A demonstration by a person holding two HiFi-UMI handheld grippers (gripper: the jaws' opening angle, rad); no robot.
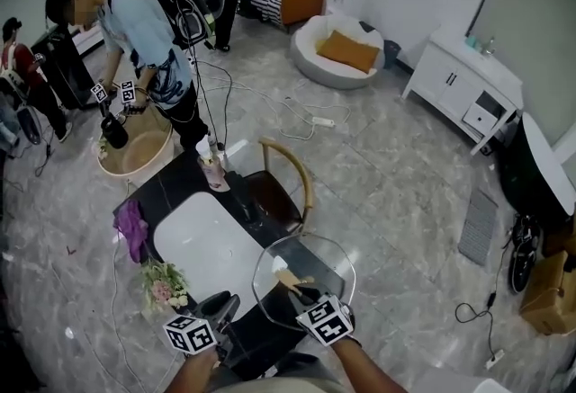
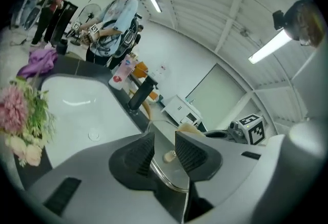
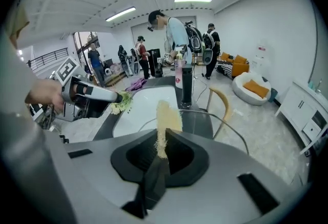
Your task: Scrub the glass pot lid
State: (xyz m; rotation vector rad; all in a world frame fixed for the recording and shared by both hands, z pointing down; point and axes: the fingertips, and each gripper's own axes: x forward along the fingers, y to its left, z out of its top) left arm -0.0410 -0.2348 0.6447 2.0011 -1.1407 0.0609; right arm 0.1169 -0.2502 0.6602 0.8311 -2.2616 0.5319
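Observation:
The round glass pot lid (image 1: 328,261) hangs tilted over the black table's (image 1: 175,193) near right corner. My left gripper (image 1: 232,303) meets its left edge. In the left gripper view the jaws (image 2: 165,155) close round the lid's metal rim (image 2: 171,183), and a small knob (image 2: 169,157) shows in the gap. My right gripper (image 1: 301,294) is shut on a yellow scrub pad (image 1: 290,280), which lies against the glass near the lid's middle. The right gripper view shows the pad (image 3: 165,124) edge-on above the jaws, with the lid's rim (image 3: 225,125) behind it.
A white basin (image 1: 209,249) is set into the table. Pink flowers (image 1: 162,285) and a purple cloth (image 1: 133,226) lie at its left, a pink bottle (image 1: 214,172) at the far end. A wooden chair (image 1: 286,189) stands to the right. A person (image 1: 148,45) works behind.

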